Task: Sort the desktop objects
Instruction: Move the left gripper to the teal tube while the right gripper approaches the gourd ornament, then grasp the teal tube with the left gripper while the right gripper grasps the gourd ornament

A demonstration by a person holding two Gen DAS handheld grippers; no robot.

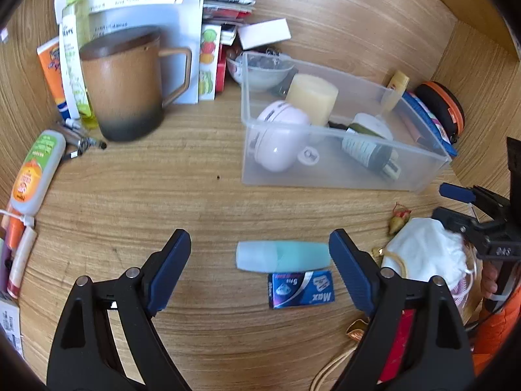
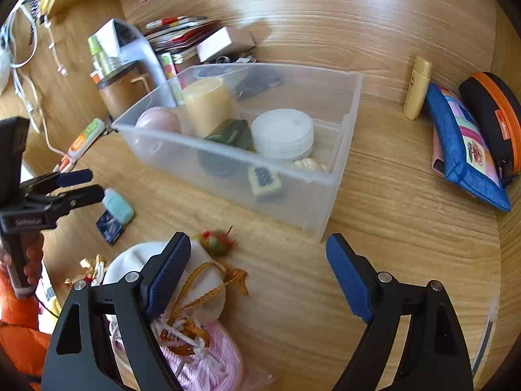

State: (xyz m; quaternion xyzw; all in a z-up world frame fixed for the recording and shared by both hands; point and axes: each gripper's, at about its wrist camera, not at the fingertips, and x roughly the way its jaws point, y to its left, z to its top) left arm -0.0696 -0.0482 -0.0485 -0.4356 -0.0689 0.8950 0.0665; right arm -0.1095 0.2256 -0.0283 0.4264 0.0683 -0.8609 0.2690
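A clear plastic bin (image 1: 423,166) (image 2: 322,202) holds a pale candle (image 1: 312,97), a pink round case (image 1: 281,137), a white puck and a dark tube. A pale teal bottle (image 1: 282,256) lies on the wooden desk between my left gripper's (image 1: 260,251) open fingers, close to the right finger. A blue "Max" packet (image 1: 301,289) lies just below it. My right gripper (image 2: 259,254) is open and empty over bare desk, its left finger above a white cloth (image 2: 136,257) and a pink pouch (image 2: 211,355).
A brown mug (image 1: 123,84), tubes and papers crowd the back left. A small red-green trinket (image 2: 216,241) lies in front of the bin. A blue pouch (image 2: 462,150), an orange-black case (image 2: 495,114) and a yellow bottle (image 2: 417,88) sit at the right.
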